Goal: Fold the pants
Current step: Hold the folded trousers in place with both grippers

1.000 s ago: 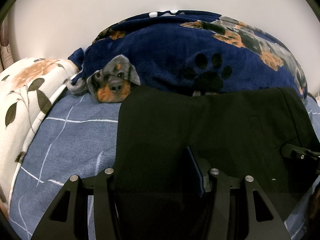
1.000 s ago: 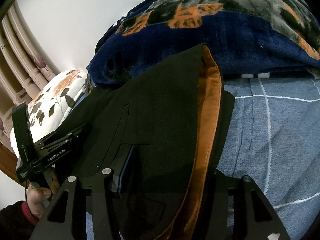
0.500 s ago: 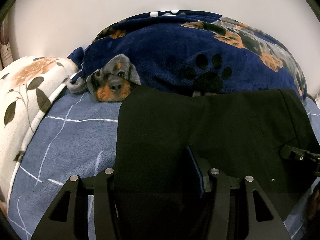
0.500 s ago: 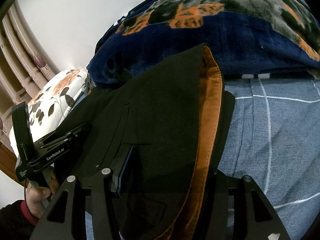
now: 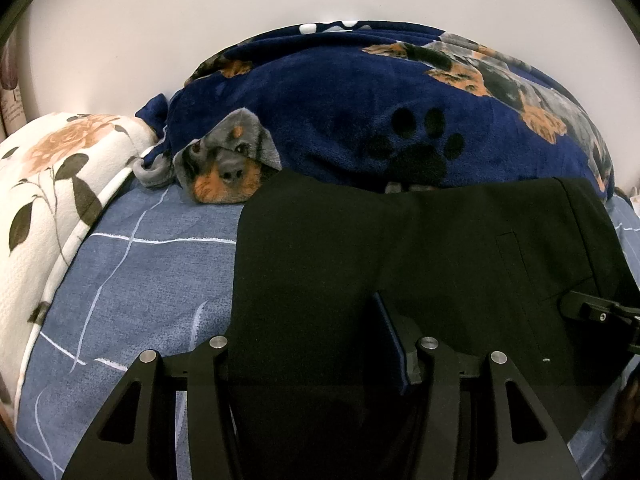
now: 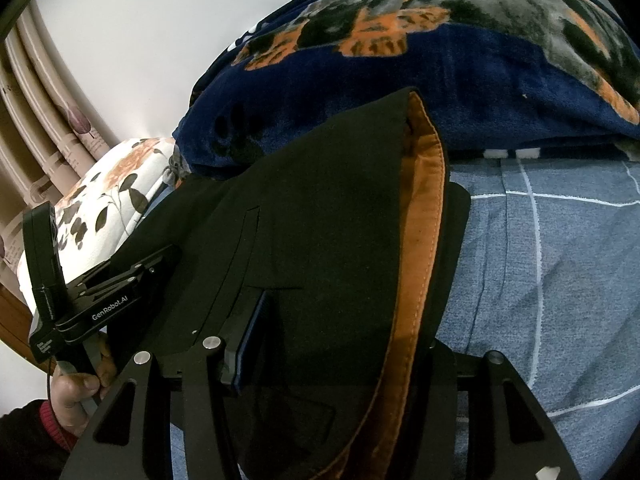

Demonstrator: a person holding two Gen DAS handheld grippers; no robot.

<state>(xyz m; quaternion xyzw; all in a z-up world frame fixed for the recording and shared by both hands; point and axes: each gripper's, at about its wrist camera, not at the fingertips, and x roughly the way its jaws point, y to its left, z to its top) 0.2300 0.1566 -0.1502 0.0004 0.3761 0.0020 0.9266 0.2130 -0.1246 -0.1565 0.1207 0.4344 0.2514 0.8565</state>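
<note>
Black cloth fills both views: the pants [image 5: 400, 248] lie on the blue checked bed sheet [image 5: 132, 280], their far edge against the navy dog-print blanket [image 5: 360, 100]. The left gripper [image 5: 316, 344] and right gripper [image 6: 320, 340] each clench a near edge, orange waistband lining [image 6: 424, 216] showing. A fold seems mid-carry; next, both should lower the held edge evenly, then release.

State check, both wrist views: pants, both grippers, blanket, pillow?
pants: black, lying on the bedsheet, far edge against the blanket, orange waistband lining showing
left gripper: fabric between its fingers, closure unclear
right gripper: at the waistband end, fabric between its fingers, closure unclear
blanket: bunched in a heap
pillow: at the bed edge
</note>
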